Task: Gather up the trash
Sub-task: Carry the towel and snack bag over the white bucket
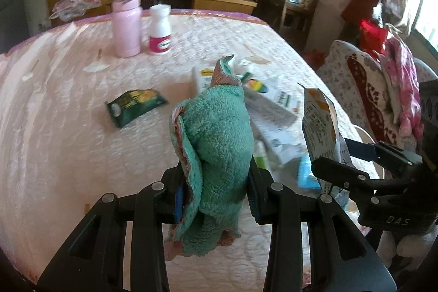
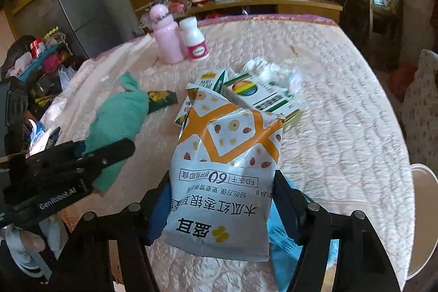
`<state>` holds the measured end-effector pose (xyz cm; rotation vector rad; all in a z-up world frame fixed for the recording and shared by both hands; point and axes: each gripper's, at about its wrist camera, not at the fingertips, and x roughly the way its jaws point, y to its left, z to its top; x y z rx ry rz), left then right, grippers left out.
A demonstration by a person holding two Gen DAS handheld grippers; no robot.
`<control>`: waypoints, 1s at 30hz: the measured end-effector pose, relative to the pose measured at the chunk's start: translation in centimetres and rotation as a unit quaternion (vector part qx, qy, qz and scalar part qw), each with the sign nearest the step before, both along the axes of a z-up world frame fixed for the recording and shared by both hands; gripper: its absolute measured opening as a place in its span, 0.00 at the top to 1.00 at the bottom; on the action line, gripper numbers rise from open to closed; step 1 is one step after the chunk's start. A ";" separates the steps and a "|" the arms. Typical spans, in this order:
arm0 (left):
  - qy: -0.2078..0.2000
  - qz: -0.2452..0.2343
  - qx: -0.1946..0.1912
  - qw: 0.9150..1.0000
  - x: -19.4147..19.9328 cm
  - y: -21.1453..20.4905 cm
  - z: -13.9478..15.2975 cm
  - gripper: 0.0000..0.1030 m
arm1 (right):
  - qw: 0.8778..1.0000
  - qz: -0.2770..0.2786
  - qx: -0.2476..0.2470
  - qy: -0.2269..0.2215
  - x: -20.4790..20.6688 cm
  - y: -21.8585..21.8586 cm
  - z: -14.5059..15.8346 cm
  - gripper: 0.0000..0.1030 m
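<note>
Our right gripper [image 2: 221, 199] is clamped on a torn-open white and orange snack packet [image 2: 224, 177], which fills the lower centre of the right wrist frame; the jaws stand about a packet's width apart and press its two side edges. We hold it upright with the ripped mouth on top, probably so no crumbs spill while it is carried off. In the left wrist frame the same packet [image 1: 323, 125] shows at the right edge.

Our left gripper [image 1: 216, 193] is closed on a bunched teal towel [image 1: 216, 144] with a pink edge, lower centre of its frame. The cloth stands up between the jaws and droops below them, clear of the quilt, so we judge it is lifted away to uncover the litter beneath.

The pink quilted bedspread [image 2: 342, 127] carries everything else. By size, the pile of flattened medicine boxes [image 2: 260, 97] lies at frame centre, just behind the packet, with a wad of crumpled white tissue [image 2: 271, 70] touching its far side. A pink bottle [image 1: 126, 21] and a white pill bottle [image 1: 160, 30] stand side by side in the upper left of the left frame; these look like keepers. A small dark green wrapper [image 1: 135, 107] lies flat at centre left, well apart from the pile, untouched. Where the trash goes is not in view.
</note>
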<state>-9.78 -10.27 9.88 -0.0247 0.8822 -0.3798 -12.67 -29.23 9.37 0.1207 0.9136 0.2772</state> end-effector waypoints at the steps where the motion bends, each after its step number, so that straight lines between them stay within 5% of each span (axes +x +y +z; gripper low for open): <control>1: -0.001 -0.005 0.001 1.000 -0.1 -0.6 0.2 0.67 | 1.000 -0.003 -0.002 -0.002 -0.2 -0.4 0.3 0.35; 30: -0.028 -0.156 0.018 0.987 -3.3 -20.0 3.2 0.67 | 0.986 -0.164 -0.035 -0.013 -7.6 -19.7 3.1 0.33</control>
